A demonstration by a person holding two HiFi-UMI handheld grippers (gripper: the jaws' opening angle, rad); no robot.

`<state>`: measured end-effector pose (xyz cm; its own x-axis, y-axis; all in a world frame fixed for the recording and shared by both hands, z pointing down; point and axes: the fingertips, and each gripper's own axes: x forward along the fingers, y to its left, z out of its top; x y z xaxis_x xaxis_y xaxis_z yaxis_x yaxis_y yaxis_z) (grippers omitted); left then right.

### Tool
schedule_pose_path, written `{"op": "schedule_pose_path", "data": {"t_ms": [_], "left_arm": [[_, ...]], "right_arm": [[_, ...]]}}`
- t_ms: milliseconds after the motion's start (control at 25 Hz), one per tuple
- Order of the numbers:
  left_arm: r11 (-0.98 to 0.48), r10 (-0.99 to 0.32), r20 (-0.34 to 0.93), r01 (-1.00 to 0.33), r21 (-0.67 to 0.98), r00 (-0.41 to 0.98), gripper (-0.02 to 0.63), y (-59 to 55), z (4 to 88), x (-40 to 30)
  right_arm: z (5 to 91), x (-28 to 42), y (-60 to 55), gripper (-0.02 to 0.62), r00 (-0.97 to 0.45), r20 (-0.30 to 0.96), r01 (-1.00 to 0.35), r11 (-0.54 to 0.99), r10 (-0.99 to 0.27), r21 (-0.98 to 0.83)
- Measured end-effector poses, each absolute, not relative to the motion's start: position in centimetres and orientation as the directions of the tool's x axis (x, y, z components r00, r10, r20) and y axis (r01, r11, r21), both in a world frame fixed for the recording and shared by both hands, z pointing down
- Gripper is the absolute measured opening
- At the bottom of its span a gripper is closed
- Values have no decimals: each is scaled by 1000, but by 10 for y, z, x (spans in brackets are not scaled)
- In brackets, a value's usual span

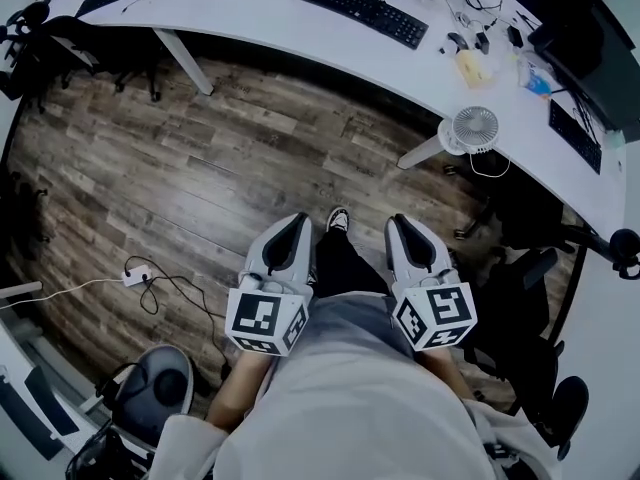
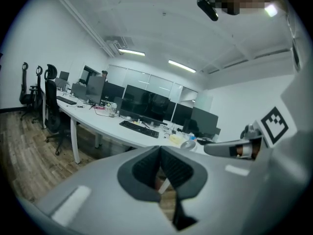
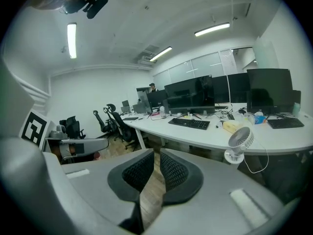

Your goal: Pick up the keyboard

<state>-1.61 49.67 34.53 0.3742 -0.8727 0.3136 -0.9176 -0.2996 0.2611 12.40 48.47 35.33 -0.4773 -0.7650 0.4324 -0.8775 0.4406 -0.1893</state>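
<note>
At upper centre, a flat black keyboard [image 1: 360, 10] slants upper left to lower right. The left gripper [image 1: 297, 218] is closed and empty; the right gripper [image 1: 398, 220] is barely parted.

The left claw [image 2: 159, 152] has its jaws meeting at the tips, nothing between them. Ahead of it runs a white worktop [image 2: 93, 117] carrying a keyboard [image 2: 139, 129] and dark monitors [image 2: 146, 104]; chairs [image 2: 50, 99] stand far to its left.

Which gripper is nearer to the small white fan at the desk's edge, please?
Right. The right gripper hangs over the floor short of the white fan; the left gripper is beside it, farther off on the other side of the person's leg.
</note>
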Motion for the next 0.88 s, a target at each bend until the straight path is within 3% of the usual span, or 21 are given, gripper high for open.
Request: {"op": "schedule_pose_path", "data": {"t_ms": [880], "left_arm": [[-296, -883, 329, -940, 167, 336, 0, 318, 342, 31]], "right_arm": [[356, 162, 300, 26, -549, 379, -836, 493, -745, -242]]}}
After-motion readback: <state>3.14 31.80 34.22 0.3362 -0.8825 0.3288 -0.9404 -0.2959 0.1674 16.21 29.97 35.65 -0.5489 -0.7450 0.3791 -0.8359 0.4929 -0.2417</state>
